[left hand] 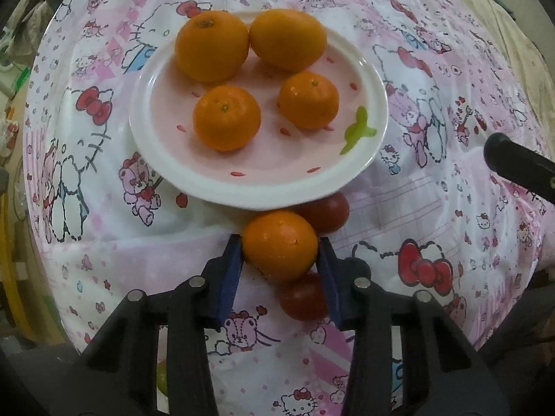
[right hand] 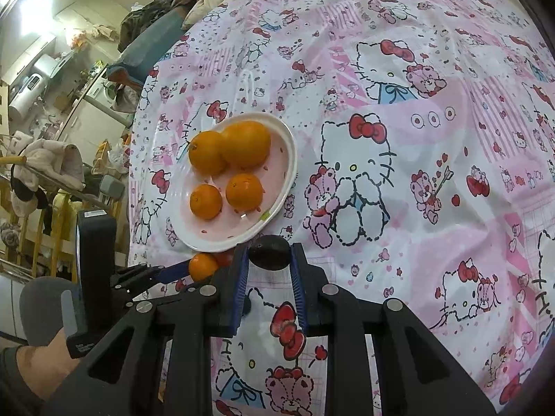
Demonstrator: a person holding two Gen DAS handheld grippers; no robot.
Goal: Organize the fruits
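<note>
Four oranges already sit on the pink plate (left hand: 364,159), and a fifth, a small mandarin (left hand: 279,244) lying on the tablecloth (left hand: 433,208) just beside the plate's near rim between two tomatoes (left hand: 305,297), is clamped by the left gripper (left hand: 279,253). Lift it straight up to clear the rim and set it in the bare near part of the plate. Meanwhile the right gripper (right hand: 270,260) holds a dark plum-like fruit (right hand: 270,252), jaws closed on it.

Soft, even indoor light fills both views, with no hard shadows; the plate (left hand: 194,176) casts only a faint shade on the cloth (left hand: 433,208). A bright ceiling light (right hand: 29,10) blows out the upper left of the right wrist view. The left wrist view looks slightly hazy. Fisheye bending curves both pictures toward dark, vignetted corners.
</note>
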